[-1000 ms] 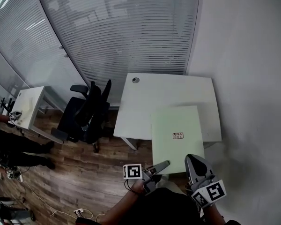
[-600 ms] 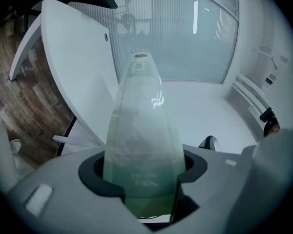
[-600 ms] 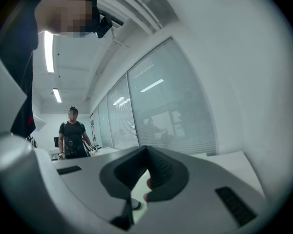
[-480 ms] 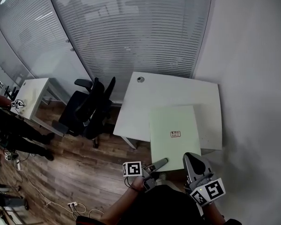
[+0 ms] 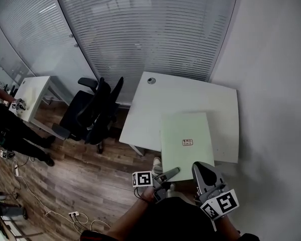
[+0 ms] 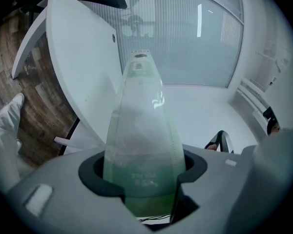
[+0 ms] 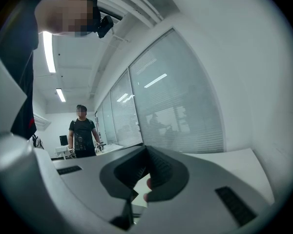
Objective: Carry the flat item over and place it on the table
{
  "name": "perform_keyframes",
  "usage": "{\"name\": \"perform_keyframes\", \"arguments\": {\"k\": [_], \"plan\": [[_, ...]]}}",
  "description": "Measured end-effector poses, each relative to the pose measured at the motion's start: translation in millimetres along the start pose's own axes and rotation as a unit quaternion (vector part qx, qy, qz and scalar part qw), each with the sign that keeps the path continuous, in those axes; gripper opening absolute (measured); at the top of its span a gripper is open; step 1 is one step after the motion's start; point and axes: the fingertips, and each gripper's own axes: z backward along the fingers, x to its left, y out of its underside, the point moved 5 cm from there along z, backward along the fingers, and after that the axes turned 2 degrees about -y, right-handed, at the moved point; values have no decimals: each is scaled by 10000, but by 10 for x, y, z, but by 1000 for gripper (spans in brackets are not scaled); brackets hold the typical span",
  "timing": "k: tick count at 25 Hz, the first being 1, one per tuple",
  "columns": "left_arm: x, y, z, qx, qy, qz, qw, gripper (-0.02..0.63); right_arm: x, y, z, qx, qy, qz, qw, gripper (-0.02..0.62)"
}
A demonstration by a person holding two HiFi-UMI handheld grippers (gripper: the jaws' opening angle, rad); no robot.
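The flat item is a pale green board (image 5: 185, 137) with a small label. It is held level, and its far half hangs over the white table (image 5: 190, 97). My left gripper (image 5: 166, 175) is shut on the board's near left edge. In the left gripper view the board (image 6: 139, 126) runs away from between the jaws of that gripper (image 6: 144, 174) toward the table (image 6: 83, 67). My right gripper (image 5: 203, 173) is at the board's near right corner. In its own view the right gripper (image 7: 144, 179) points upward with its jaws together. Whether they pinch the board is hidden.
A black office chair (image 5: 90, 114) stands left of the table on the wood floor. A small white table (image 5: 32, 97) and people (image 5: 10, 129) are at the far left. Another person (image 7: 81, 130) stands across the room. A white wall runs along the right.
The board and both grippers have edged a little forward over the table. The head view has swung slightly left. Both grips look the same.
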Motion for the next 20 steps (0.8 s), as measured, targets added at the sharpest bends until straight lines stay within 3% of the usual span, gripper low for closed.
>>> {"name": "perform_keyframes", "arguments": {"k": [9, 17, 20], "plan": [[314, -115, -153, -66, -61, 240, 9997, 276, -199, 182, -105, 295, 74, -199, 9993, 0], [547, -212, -253, -91, -163, 188, 9996, 276, -299, 235, -167, 397, 107, -118, 9991, 0], [588, -242, -309, -173, -105, 427, 9989, 276, -338, 229, -186, 408, 126, -85, 9991, 0]]}}
